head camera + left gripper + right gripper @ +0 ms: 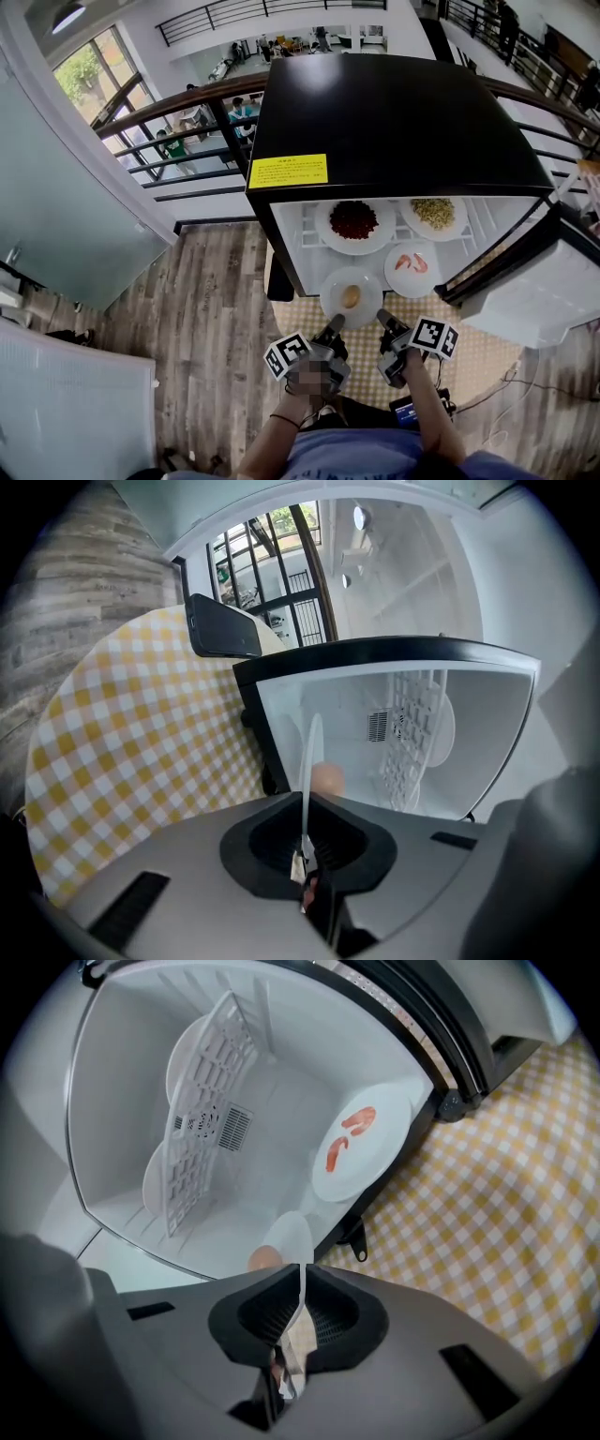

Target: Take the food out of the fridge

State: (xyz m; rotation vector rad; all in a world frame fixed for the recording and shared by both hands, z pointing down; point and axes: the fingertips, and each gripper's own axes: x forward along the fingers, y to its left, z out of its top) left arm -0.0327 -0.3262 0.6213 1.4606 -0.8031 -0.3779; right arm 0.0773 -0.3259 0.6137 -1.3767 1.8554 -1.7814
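A small black fridge (pixel 394 122) stands open on a yellow-checked table. At its front edge is a white plate (pixel 351 296) with a tan round bun on it. My left gripper (pixel 335 324) is shut on the plate's near-left rim, and my right gripper (pixel 382 319) is shut on its near-right rim. In the left gripper view the plate (pixel 310 752) is edge-on between the shut left gripper (pixel 305 850), bun (pixel 328 780) behind. In the right gripper view the plate (pixel 292 1237) rises from the shut right gripper (pixel 298 1321). A shrimp plate (pixel 412 267) lies on the fridge floor.
Two more plates sit on the upper shelf: red food (pixel 354 221) and pale green food (pixel 433 213). The fridge door (pixel 534 291) hangs open at the right. A white wire shelf (pixel 202 1119) divides the inside. A dark phone (pixel 223 627) lies on the checked cloth (pixel 469 361).
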